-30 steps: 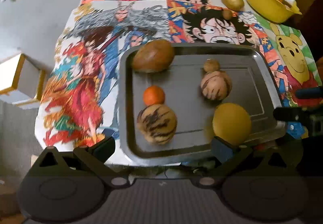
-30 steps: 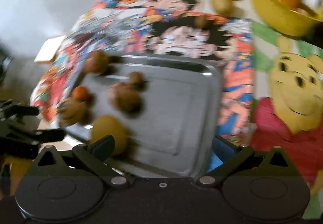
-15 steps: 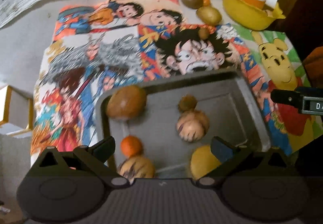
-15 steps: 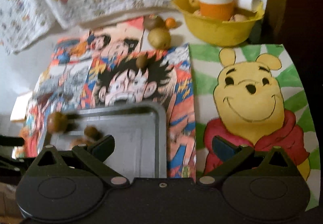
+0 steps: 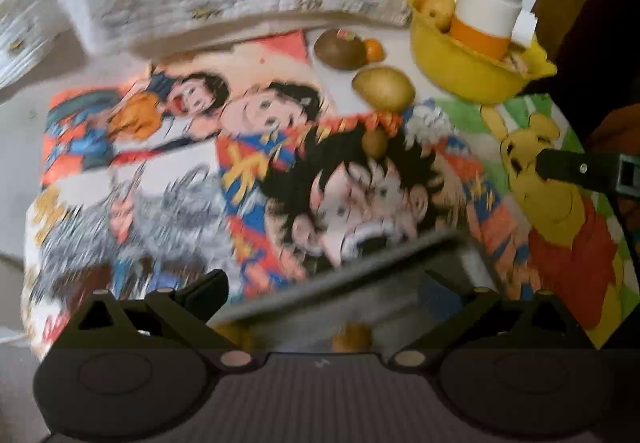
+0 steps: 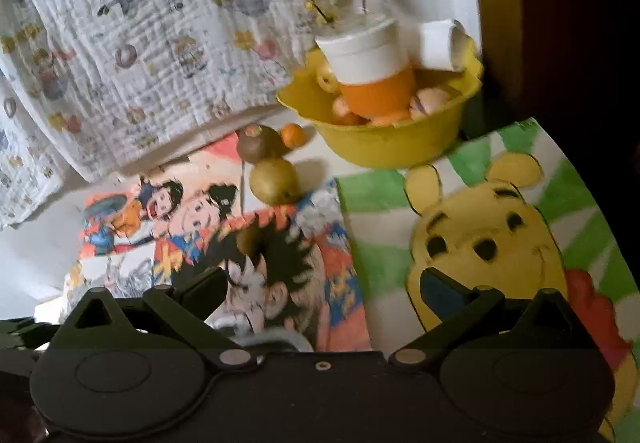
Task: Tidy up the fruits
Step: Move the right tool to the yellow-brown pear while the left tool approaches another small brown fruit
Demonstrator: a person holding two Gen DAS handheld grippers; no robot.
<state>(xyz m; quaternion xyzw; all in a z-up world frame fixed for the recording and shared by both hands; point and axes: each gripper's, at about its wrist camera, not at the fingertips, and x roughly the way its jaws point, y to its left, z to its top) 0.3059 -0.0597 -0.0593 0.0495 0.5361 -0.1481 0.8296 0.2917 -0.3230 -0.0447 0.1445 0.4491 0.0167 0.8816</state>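
Loose fruits lie at the far side of the cartoon mats: a brown fruit (image 5: 340,48) (image 6: 256,144), a small orange (image 5: 374,49) (image 6: 294,134), a yellow-green fruit (image 5: 383,88) (image 6: 274,181) and a small brown fruit (image 5: 375,143) (image 6: 247,239). The grey tray (image 5: 344,275) (image 6: 276,339) sits just under both grippers, with two fruits (image 5: 352,337) peeking at its near part. My left gripper (image 5: 324,291) and right gripper (image 6: 324,293) are both open and empty, above the mats.
A yellow bowl (image 5: 472,63) (image 6: 384,139) with fruits and an orange-white cup (image 6: 368,71) stands at the back right. A patterned white cloth (image 6: 160,23) hangs behind. The right gripper's body (image 5: 584,171) shows at the right of the left wrist view.
Both views have swung from looking down on the tray toward the far fruits and bowl. The tray has slid to the bottom of both views. Both grippers stayed open.
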